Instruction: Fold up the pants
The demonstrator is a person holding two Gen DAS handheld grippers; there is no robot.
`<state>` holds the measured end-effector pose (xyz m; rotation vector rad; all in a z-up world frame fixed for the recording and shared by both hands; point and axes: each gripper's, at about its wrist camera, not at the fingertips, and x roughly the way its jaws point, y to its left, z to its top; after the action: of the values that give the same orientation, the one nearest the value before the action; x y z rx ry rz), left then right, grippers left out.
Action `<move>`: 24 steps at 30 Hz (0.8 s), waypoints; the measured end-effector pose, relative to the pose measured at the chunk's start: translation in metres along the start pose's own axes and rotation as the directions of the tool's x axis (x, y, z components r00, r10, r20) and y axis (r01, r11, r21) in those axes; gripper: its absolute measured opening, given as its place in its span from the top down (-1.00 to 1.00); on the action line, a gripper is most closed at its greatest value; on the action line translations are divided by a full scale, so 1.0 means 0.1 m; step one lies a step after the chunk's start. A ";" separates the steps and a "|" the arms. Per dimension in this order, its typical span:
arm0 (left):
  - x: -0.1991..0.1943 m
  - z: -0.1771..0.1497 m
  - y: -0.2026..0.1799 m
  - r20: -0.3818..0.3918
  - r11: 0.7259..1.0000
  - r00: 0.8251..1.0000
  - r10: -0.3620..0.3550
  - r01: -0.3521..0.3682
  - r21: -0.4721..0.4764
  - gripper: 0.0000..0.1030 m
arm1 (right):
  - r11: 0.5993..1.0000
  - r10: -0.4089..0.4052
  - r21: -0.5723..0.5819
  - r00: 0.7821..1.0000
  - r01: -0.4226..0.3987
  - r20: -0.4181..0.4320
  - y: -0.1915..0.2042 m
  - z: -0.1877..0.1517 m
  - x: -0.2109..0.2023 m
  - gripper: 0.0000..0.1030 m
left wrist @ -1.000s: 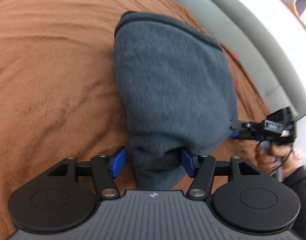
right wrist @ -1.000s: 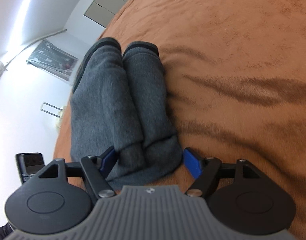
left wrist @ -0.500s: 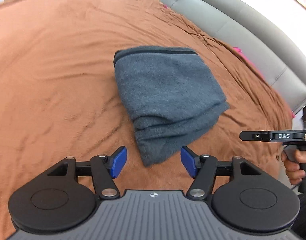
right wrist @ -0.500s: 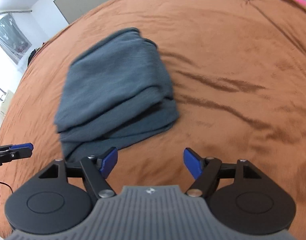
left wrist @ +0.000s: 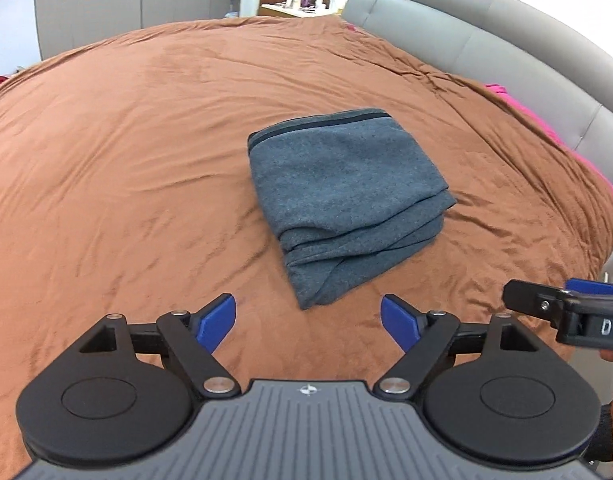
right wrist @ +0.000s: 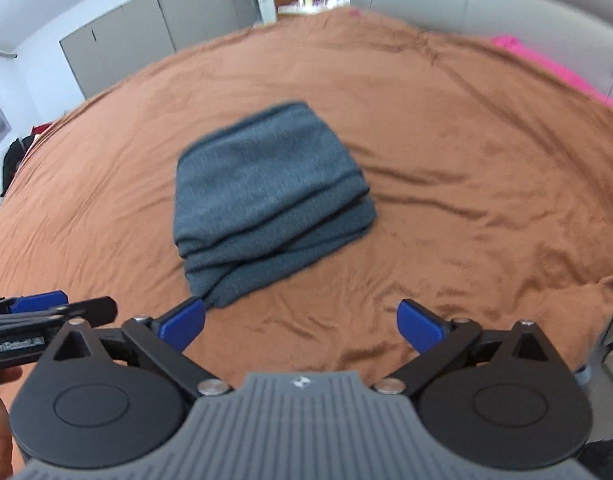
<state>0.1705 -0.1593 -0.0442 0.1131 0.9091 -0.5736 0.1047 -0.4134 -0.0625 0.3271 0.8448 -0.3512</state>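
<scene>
The grey pants (left wrist: 342, 196) lie folded into a compact stack on the brown bedspread (left wrist: 118, 184), waistband at the far edge. They also show in the right wrist view (right wrist: 266, 200). My left gripper (left wrist: 308, 322) is open and empty, hovering just short of the stack's near corner. My right gripper (right wrist: 302, 322) is open and empty, also pulled back from the stack. The right gripper shows at the right edge of the left wrist view (left wrist: 566, 308); the left gripper shows at the left edge of the right wrist view (right wrist: 46, 312).
A grey padded headboard (left wrist: 486, 36) runs along the right side of the bed. A pink cloth (left wrist: 546, 120) lies by it. Grey wardrobes (left wrist: 106, 8) and a cluttered desk (left wrist: 290, 0) stand beyond the far edge.
Both grippers let go of the folded pants and drew back and up. The stack now lies free on the bed, farther from both.
</scene>
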 end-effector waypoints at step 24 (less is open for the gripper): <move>-0.35 -0.21 -0.16 0.096 1.000 0.995 0.022 -0.020 -0.024 -0.87 | 0.994 -0.096 -0.026 0.977 0.103 0.188 0.39 -0.37 -0.65 -0.90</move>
<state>0.1301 -0.1511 -0.0277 0.0733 0.8198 -0.5445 0.0571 -0.3526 -0.0299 0.2147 0.6834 -0.4527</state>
